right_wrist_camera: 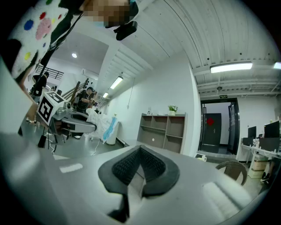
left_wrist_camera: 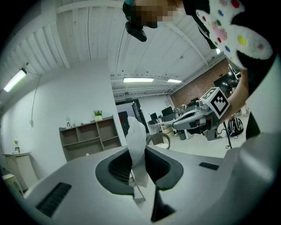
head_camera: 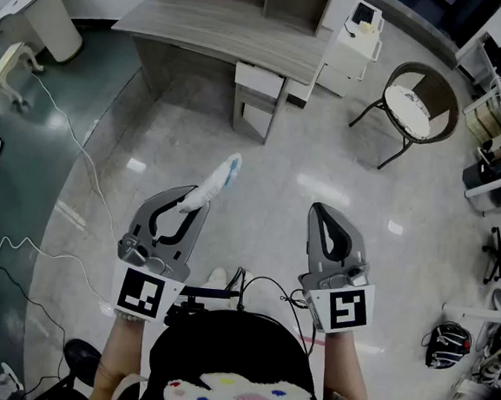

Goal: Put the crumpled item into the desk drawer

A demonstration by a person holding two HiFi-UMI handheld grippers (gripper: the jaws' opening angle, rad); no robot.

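My left gripper [head_camera: 187, 200] and right gripper [head_camera: 318, 209] are grey shells with black ribbed pads [right_wrist_camera: 127, 165], each carrying a black-and-white marker cube [head_camera: 148, 295]; thin black cables [head_camera: 265, 281] trail between them, and my black top [head_camera: 220, 345] bears a white patch [head_camera: 242, 399] dotted in colours.

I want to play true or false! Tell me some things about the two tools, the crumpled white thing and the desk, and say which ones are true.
1. The left tool is gripping the crumpled white item. True.
2. The right tool is carrying something too. False: its jaws are shut together with nothing between them.
3. The crumpled white item is already inside the desk. False: it is in the left tool, over the floor, well short of the desk.
4. A chair stands to the right of the desk. True.
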